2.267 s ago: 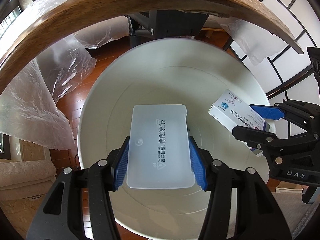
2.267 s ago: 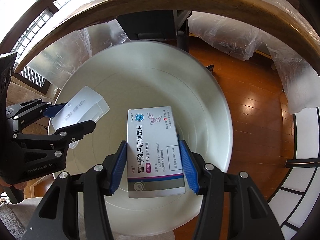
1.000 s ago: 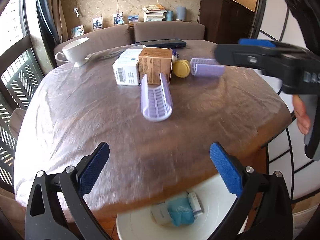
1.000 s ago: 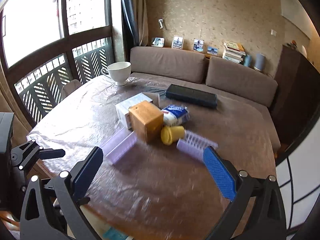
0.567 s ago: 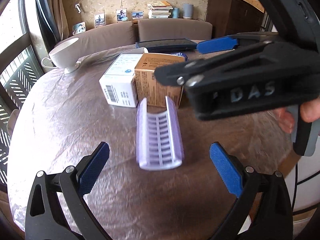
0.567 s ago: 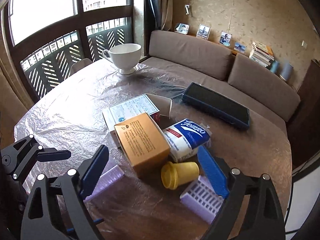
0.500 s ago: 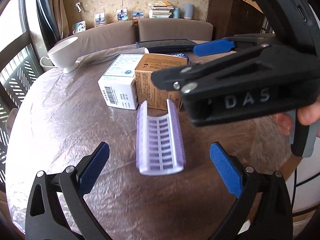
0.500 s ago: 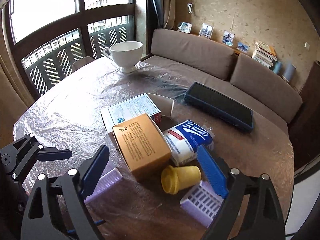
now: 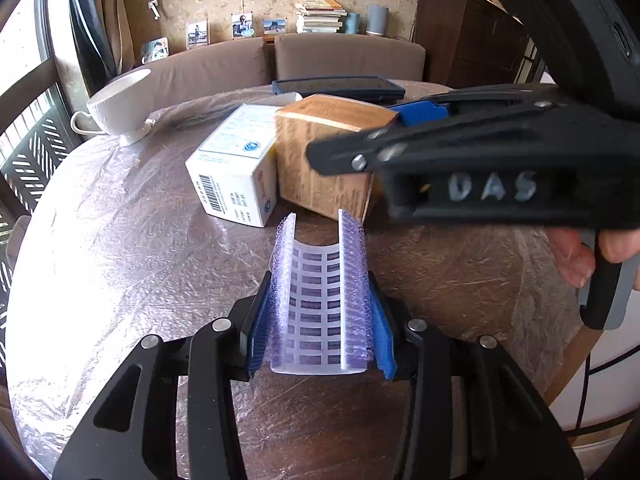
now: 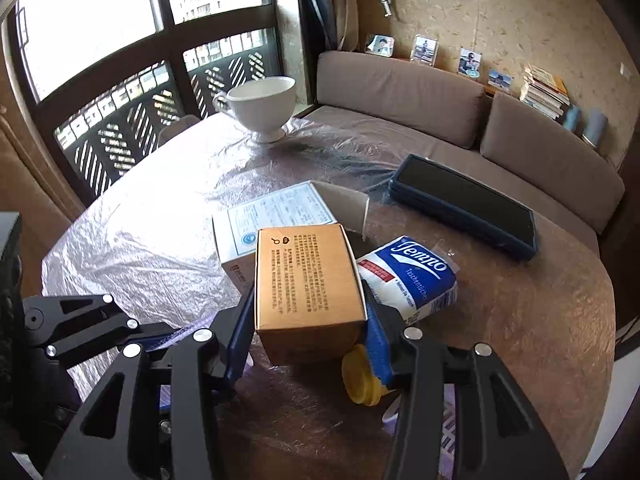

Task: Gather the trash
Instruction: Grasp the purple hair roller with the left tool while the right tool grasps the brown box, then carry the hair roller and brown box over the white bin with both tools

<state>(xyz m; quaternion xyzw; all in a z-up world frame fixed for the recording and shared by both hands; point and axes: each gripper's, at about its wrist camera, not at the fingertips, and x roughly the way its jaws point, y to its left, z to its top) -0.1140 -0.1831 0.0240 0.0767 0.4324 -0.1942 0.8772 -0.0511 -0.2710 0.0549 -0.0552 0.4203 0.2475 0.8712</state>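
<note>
My left gripper is shut on a purple ribbed plastic tray lying on the foil-covered round table. My right gripper is shut on a brown cardboard box, which also shows in the left wrist view. A white medicine box stands against the brown box on its left. A yellow cap lies just under my right gripper's right finger. A blue-and-white tissue pack lies right of the brown box. The right gripper's body crosses the left wrist view.
A white cup stands at the table's far left. A dark blue flat case lies at the back right. A second purple tray is partly hidden under my right gripper. A brown sofa runs behind the table.
Both grippers dropped their earlier items into the white bin and rose to the table. The left closed on the purple tray. The right closed on the brown box.
</note>
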